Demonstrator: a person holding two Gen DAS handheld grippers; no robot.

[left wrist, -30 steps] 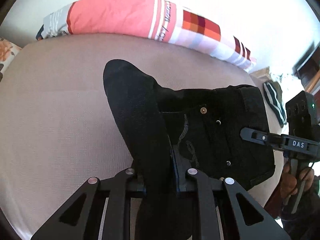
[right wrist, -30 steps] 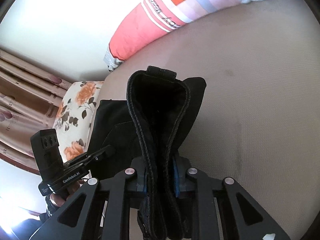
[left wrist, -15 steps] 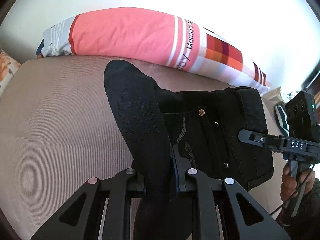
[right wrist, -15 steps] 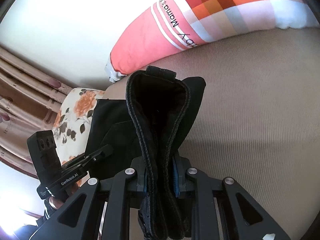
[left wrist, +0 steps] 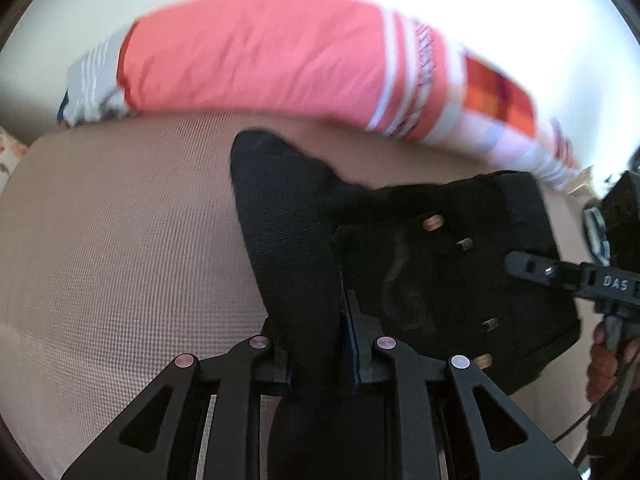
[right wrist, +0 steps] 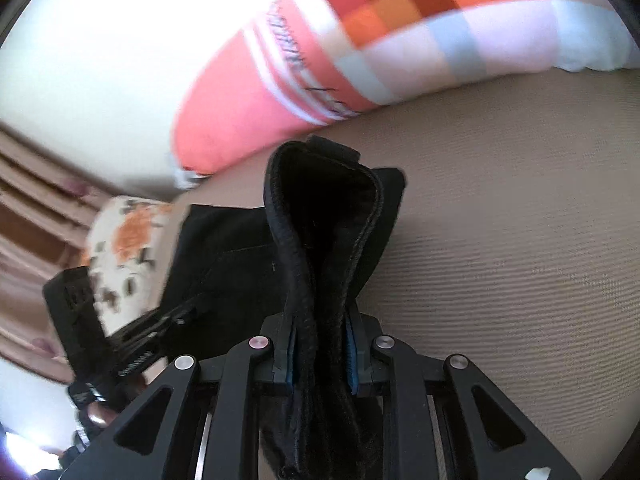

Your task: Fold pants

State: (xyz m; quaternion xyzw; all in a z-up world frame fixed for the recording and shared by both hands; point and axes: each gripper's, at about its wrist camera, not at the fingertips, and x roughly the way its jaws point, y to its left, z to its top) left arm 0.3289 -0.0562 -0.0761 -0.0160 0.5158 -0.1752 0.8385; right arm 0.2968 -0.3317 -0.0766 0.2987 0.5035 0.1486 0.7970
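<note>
Black pants point(left wrist: 432, 264) hang between both grippers above a beige ribbed bed surface point(left wrist: 120, 248). My left gripper point(left wrist: 320, 356) is shut on a folded edge of the pants that rises between its fingers. The waist part with metal buttons stretches right toward my right gripper point(left wrist: 520, 264). In the right wrist view my right gripper point(right wrist: 322, 360) is shut on the thick waistband of the pants point(right wrist: 320, 208); my left gripper point(right wrist: 160, 320) shows at the left, holding the other side.
A long pink, striped and checked pillow point(left wrist: 260, 52) lies along the far edge of the bed, against a white wall. A floral cushion point(right wrist: 128, 240) and brown curtains are at the left in the right wrist view.
Both grippers have carried the pants toward the pillow, which now looks larger and closer. The frames are blurred by the motion. Both grips are unchanged.
</note>
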